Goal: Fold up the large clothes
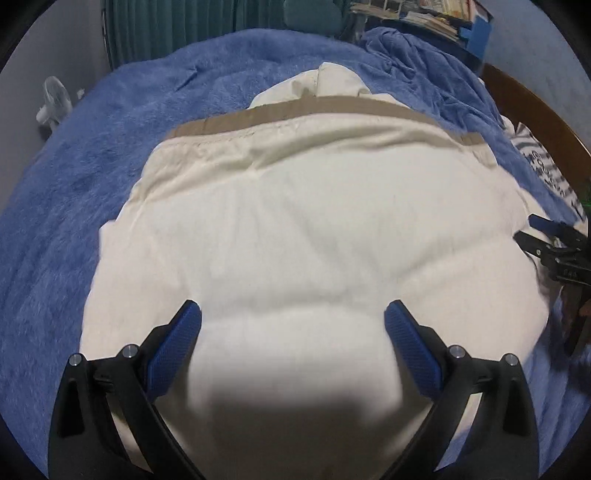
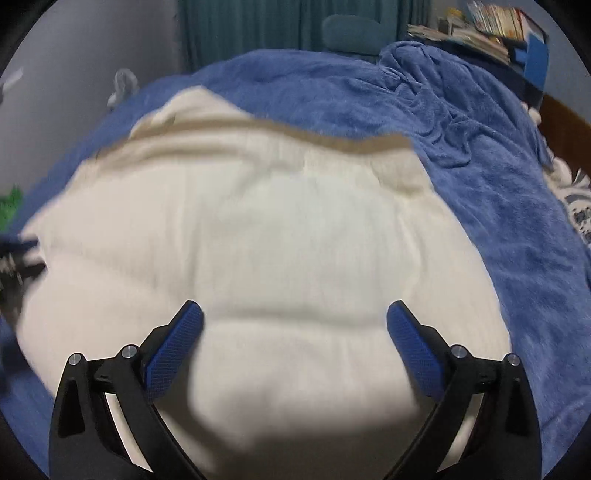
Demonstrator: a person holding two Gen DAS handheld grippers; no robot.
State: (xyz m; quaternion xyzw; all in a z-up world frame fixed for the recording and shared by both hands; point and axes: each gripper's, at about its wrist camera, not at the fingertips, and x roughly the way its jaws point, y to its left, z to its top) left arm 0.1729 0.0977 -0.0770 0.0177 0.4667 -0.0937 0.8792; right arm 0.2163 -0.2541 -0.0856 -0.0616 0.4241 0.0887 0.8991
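A large cream garment [image 1: 295, 229] with a tan band [image 1: 295, 110] along its far edge lies spread on a blue fleece blanket [image 1: 74, 166]. My left gripper [image 1: 293, 325] is open, its blue pads wide apart just above the garment's near part. My right gripper [image 2: 295, 325] is open too, over the same cream garment [image 2: 277, 240], whose tan band [image 2: 332, 142] runs along the far edge. The right gripper also shows at the right edge of the left wrist view [image 1: 554, 251]. Nothing is held in either.
The blue blanket [image 2: 498, 184] covers the bed and is bunched at the far right. A patterned black-and-white cloth [image 1: 546, 162] lies by the brown bed frame [image 1: 535, 107]. A small white fan [image 1: 55, 103] stands at left. Teal curtains [image 2: 277, 29] and stacked books [image 2: 491, 22] are behind.
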